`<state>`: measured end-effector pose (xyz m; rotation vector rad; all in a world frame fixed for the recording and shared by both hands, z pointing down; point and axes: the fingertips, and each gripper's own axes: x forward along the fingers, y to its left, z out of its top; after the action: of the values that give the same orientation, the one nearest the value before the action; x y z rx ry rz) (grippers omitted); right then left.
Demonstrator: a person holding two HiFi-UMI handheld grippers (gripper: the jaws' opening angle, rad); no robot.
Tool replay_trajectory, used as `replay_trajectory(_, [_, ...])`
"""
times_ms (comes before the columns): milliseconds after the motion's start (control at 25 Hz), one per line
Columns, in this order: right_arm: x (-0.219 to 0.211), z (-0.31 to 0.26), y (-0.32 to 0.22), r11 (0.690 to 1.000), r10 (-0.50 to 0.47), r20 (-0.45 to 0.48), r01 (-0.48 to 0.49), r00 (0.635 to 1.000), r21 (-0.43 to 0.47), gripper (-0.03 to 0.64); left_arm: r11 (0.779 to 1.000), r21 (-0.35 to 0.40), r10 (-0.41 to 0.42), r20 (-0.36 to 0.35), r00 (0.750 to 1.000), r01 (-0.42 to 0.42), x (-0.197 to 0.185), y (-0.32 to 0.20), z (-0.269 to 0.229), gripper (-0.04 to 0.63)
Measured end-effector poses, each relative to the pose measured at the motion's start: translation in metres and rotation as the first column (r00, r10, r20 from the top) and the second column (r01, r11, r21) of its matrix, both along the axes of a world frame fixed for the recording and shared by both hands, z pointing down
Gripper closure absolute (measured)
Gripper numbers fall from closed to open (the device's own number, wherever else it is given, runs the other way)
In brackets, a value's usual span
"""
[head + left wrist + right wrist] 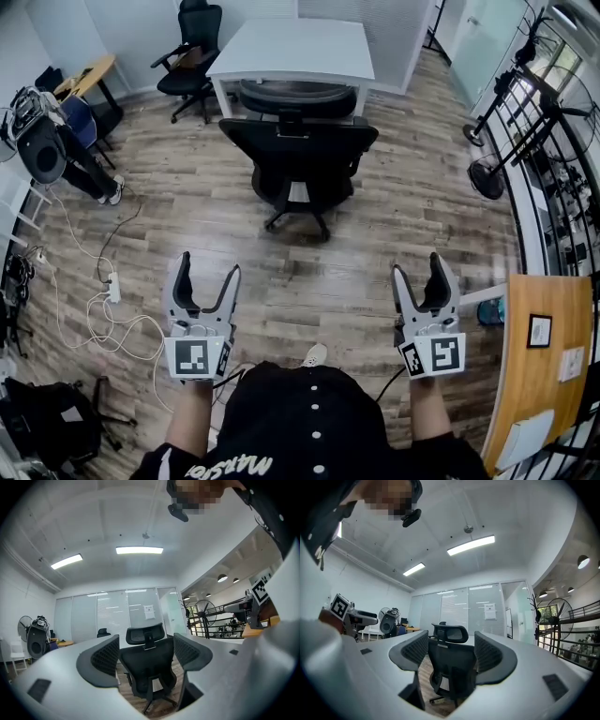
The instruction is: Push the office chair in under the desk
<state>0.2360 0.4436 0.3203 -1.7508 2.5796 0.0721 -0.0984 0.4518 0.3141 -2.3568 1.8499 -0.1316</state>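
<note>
The office chair [300, 159] stands on the wood floor [375, 272] just in front of the white surface [291, 47], backrest towards the person; left gripper [208, 274] and right gripper [419, 274] hang well short of it, jaws apart and empty.

Between the jaws of the left gripper [146, 639] we cannot see the seat of the office chair [147, 665] or the desk [291, 47] behind its backrest, and the gripper's body cuts off part of its base.
</note>
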Motion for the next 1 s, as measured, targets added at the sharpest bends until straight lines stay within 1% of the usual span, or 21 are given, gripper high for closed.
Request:
replay_trajectory(120, [0.005,0.004,-0.003,1.000,-0.008,0.005,0.008,1.000,-0.011,0.311,1.000,0.007,-0.005,0.007,1.000,0.004,0.006,0.000,-0.002,0.235])
replay_trajectory(280, [0.009,0.009,-0.006,1.000,-0.003,0.011,0.003,1.000,-0.023,0.311,1.000,0.005,-0.006,-0.008,1.000,0.006,0.011,0.000,-0.001,0.235])
replay_trajectory(520, [0.007,0.016,-0.010,0.999,-0.009,0.011,0.009,1.000,-0.037,0.311,1.000,-0.008,-0.005,0.007,1.000,0.005,0.013,-0.006,0.004,0.235])
replay_trajectory(720, [0.004,0.018,-0.021,0.999,-0.005,-0.001,0.005,1.000,-0.039,0.311,1.000,-0.014,0.006,0.007,1.000,-0.006,0.010,-0.019,0.009,0.235])
replay_trajectory(1000, [-0.003,0.012,-0.045,1.000,0.004,-0.013,-0.004,1.000,-0.027,0.311,1.000,0.000,0.021,0.004,1.000,-0.021,0.007,-0.045,0.007,0.235])
